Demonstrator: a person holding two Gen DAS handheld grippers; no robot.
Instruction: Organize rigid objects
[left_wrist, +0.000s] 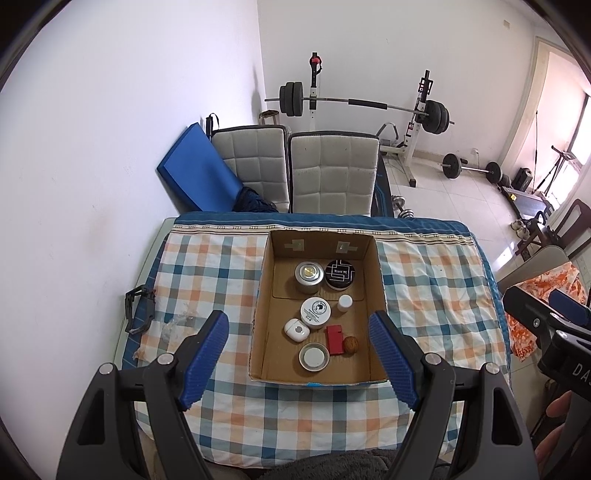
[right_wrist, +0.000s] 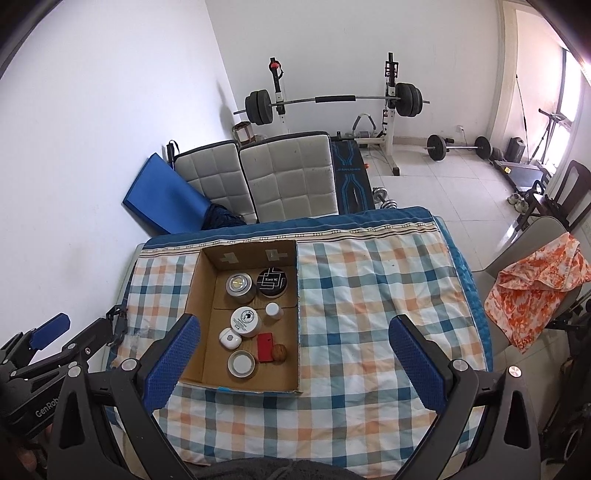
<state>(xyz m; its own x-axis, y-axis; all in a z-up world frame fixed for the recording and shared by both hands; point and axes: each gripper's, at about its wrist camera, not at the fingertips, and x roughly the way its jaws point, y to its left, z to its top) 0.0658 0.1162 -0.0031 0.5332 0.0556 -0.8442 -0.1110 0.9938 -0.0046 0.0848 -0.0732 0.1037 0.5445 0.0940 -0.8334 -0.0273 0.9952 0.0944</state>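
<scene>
- On the checked tablecloth (left_wrist: 424, 295) sits an open cardboard box (left_wrist: 376, 273), pushed towards the far edge of the table, and all the small things lie inside it
- At the back of the box we see a silver tin (left_wrist: 309, 276) on the left and a black round tin (left_wrist: 340, 274) on the right, just beside each other
- In front of them stands a white jar (left_wrist: 315, 312), with a small white bottle (left_wrist: 345, 303) upright near its right side
- A white earbud case (left_wrist: 296, 330) touches the jar's front left edge
- Nearest us lie a round metal lid (left_wrist: 314, 356), a red block (left_wrist: 335, 339) to its right, and a walnut (left_wrist: 350, 345) touching the block
- We hold the left gripper (left_wrist: 298, 360) above the near end of the box, its blue fingers (left_wrist: 207, 360) spread wide apart and gripping nothing
- We hold the right gripper (right_wrist: 295, 363) over the cloth to the right of the box, its blue fingers (right_wrist: 415, 363) also wide apart and empty; its left finger overlaps the box's near left corner in the right wrist view
- A black plastic clip (left_wrist: 138, 308) lies at the left edge of the table, near a scrap of clear wrapper (left_wrist: 177, 325)
- Beyond the table stand two pale padded chairs (left_wrist: 332, 173), a blue mat (left_wrist: 199, 170) leaning on the wall, and a barbell rack (left_wrist: 365, 105)
- An orange patterned cloth (right_wrist: 535, 284) hangs over a chair to the right
</scene>
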